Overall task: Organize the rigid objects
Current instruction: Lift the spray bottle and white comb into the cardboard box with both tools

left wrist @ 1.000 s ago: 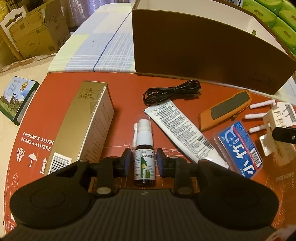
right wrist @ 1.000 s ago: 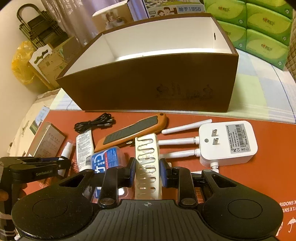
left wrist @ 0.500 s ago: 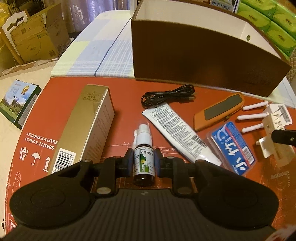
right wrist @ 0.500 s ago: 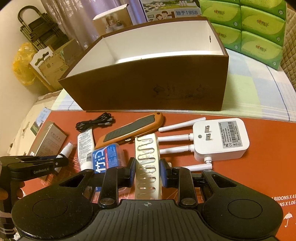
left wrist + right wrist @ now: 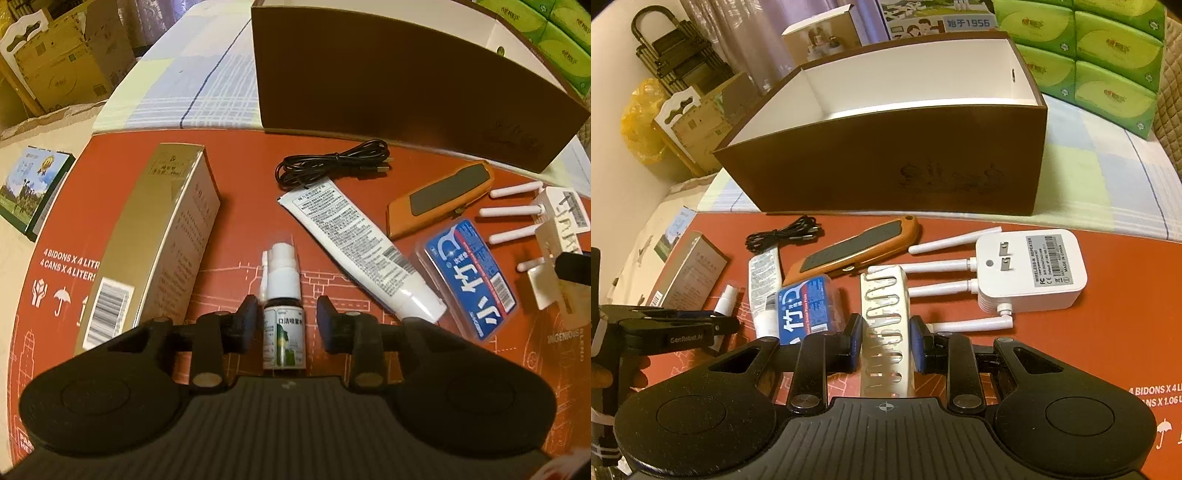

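A small spray bottle [image 5: 283, 339] with a white nozzle lies on the red cardboard sheet [image 5: 240, 192]. It sits between the fingers of my left gripper [image 5: 286, 317], whose jaws are opening, with a gap on each side of the bottle. My right gripper [image 5: 886, 332] is shut on a white slotted rack [image 5: 884, 295], low over the sheet. The open brown box [image 5: 886, 162] with a white inside stands behind the items. In the right wrist view the left gripper [image 5: 676, 328] shows at the far left.
On the sheet lie a gold carton [image 5: 155, 251], a white tube [image 5: 354, 243], a coiled black cable [image 5: 332, 166], an orange utility knife [image 5: 439, 199], a blue floss case [image 5: 469, 280] and a white repeater with antennas [image 5: 1030, 269]. Green tissue packs [image 5: 1108, 55] are stacked behind.
The left jaws closed in on the spray bottle half a second ago and have now spread apart from it. The right gripper keeps its grip on the white rack.
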A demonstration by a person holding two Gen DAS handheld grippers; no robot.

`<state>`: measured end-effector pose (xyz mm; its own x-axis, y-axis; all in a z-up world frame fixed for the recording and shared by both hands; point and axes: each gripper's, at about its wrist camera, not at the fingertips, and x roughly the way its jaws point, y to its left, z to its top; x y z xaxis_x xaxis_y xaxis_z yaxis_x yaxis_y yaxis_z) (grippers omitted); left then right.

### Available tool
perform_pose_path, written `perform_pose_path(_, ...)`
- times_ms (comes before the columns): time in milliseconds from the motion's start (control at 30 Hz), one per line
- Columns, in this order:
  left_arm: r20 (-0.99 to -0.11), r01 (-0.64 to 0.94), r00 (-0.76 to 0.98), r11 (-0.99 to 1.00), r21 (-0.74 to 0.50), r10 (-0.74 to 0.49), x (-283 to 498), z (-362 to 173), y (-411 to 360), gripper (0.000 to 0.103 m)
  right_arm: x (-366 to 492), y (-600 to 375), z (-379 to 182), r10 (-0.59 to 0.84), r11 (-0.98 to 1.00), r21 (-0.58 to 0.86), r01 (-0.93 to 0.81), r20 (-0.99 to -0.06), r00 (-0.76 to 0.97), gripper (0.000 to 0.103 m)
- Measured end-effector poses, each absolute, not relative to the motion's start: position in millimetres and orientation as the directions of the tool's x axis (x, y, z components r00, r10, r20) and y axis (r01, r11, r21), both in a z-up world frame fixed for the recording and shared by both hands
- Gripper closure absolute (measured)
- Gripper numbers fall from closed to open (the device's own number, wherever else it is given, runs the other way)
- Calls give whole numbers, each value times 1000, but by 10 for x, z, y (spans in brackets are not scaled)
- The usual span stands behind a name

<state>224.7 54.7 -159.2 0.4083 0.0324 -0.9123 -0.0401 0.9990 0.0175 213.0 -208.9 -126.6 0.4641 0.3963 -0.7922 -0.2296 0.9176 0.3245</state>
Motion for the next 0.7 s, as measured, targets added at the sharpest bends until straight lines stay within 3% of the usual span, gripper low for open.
perform_pose_path(67,-909,-28,414,999,29,38,2263,-1592,538,83,2136,-2101,-1271,396,918,326,-227,-793,463,79)
perform_pose_path(700,-840,17,541,1000,-24,-30,2160,-889,400,83,2238,-2148,-1042,441,897,362,-252,-750,492,79)
